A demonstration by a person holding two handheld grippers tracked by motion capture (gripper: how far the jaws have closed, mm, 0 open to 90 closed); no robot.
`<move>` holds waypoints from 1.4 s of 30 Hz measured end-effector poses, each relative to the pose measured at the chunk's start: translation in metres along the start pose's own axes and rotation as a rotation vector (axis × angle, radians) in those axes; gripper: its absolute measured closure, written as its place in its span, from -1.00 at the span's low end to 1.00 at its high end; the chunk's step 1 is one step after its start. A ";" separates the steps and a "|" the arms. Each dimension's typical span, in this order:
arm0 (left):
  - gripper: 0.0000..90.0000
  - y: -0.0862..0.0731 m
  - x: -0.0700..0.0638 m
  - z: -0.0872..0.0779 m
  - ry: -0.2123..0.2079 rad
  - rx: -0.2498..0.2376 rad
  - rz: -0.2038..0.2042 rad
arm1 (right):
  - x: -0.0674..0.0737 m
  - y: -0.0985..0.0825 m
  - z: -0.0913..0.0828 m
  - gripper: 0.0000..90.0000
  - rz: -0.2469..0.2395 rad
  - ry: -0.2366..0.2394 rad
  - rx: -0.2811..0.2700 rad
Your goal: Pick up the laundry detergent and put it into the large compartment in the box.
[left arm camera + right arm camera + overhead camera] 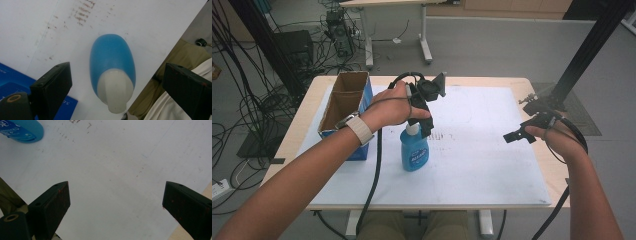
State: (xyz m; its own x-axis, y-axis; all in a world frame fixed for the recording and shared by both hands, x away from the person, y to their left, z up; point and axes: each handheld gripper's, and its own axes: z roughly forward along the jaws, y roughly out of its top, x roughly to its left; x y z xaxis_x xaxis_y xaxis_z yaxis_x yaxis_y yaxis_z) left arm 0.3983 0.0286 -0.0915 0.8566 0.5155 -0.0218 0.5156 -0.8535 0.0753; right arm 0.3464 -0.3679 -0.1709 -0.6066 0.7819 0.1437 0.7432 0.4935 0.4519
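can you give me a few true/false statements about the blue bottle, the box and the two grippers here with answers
1. The blue bottle stands upright on the white mat. True.
2. The left gripper is clamped shut on the bottle's cap. False: its jaws stand wide apart above the white cap.
3. The cardboard box is open at the top. True.
4. The right gripper holds the bottle. False: it is open over bare mat, with nothing between its jaws.

Blue bottle [414, 150], white cap, upright on the white sheet [492, 165] covering the tabletop [312, 100], directly beneath the left tool [424, 107]. Open cardboard box [344, 107], blue-sided, just left of that tool. Tangled cables [242, 100] on floor beyond.
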 end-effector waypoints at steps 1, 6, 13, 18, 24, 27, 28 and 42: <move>-0.79 0.000 0.000 0.001 0.002 0.000 -0.002 | 0.000 0.000 0.000 -0.84 0.000 0.000 0.000; -0.79 -0.001 -0.002 0.004 0.008 0.005 -0.012 | 0.001 0.001 0.000 -0.84 -0.002 0.001 -0.003; -0.79 0.000 -0.003 0.009 0.019 0.019 -0.027 | 0.001 0.000 0.000 -0.84 -0.002 0.001 -0.003; -0.79 0.000 -0.002 0.014 0.010 0.029 -0.030 | 0.001 0.000 0.000 -0.84 -0.001 0.002 -0.003; -0.79 -0.001 0.000 0.014 0.009 0.023 -0.036 | 0.001 0.002 0.001 -0.84 -0.003 0.000 0.002; -0.79 -0.002 0.000 0.014 0.010 0.020 -0.034 | 0.002 0.003 0.001 -0.84 -0.005 0.001 0.000; -0.79 -0.002 0.000 0.014 0.010 0.020 -0.034 | 0.002 0.003 0.001 -0.84 -0.005 0.001 0.001; -0.79 -0.005 0.002 0.014 0.008 0.007 -0.037 | 0.002 0.003 0.001 -0.84 -0.003 -0.001 0.001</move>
State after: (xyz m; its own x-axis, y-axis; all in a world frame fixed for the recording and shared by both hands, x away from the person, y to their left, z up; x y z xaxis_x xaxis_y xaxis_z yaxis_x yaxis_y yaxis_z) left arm 0.3975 0.0325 -0.1058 0.8370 0.5470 -0.0165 0.5467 -0.8346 0.0678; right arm 0.3480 -0.3643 -0.1699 -0.6086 0.7808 0.1413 0.7414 0.4962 0.4518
